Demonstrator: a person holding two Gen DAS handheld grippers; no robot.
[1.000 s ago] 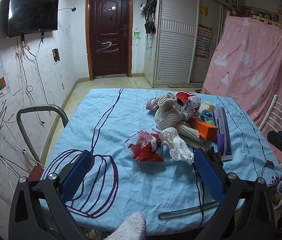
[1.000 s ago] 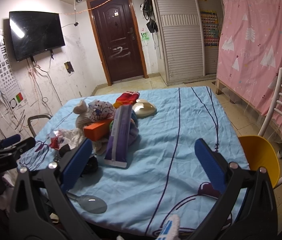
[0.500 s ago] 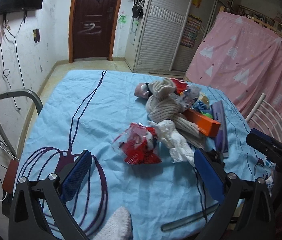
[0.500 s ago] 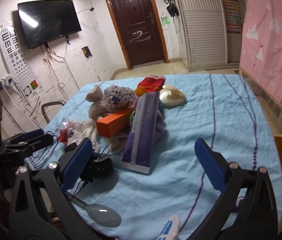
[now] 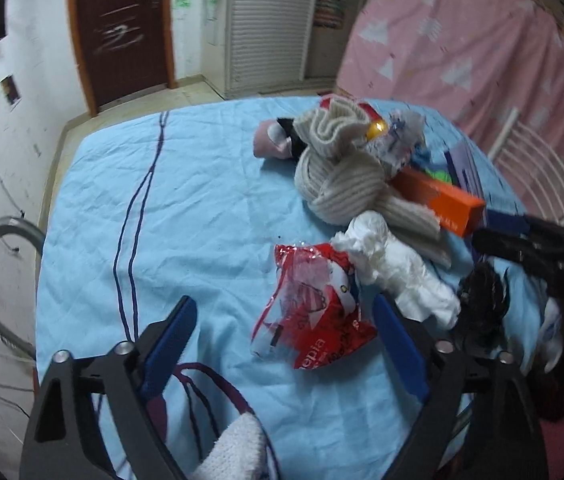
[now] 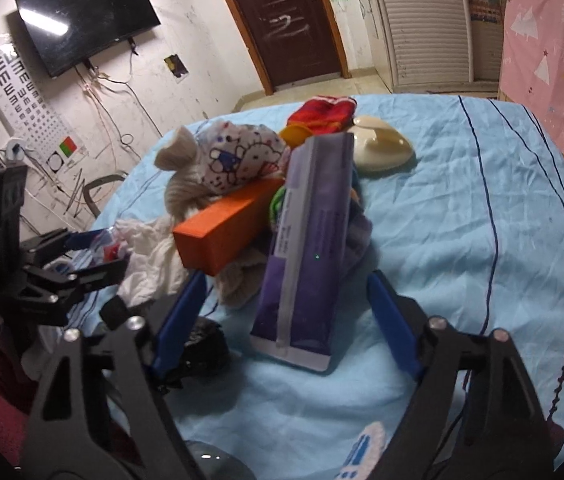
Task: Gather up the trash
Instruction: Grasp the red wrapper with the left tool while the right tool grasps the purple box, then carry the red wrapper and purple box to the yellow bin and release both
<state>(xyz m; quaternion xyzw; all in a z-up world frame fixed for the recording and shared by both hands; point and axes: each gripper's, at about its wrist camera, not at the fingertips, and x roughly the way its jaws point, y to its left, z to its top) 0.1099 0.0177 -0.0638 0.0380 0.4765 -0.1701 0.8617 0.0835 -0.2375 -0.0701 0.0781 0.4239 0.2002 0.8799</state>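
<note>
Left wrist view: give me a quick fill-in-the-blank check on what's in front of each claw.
1. The left claw is open, with the ____ wrapper between its fingers.
2. The white tissue lies beside the wrapper, on the ____ cloth.
3. The right claw is open around the near end of the ____ box.

Missing words: red; blue; purple

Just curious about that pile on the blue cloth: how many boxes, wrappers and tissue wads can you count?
Boxes: 2, orange box and purple box
Wrappers: 1, red wrapper
Tissue wads: 1, white tissue
Total: 4
</note>
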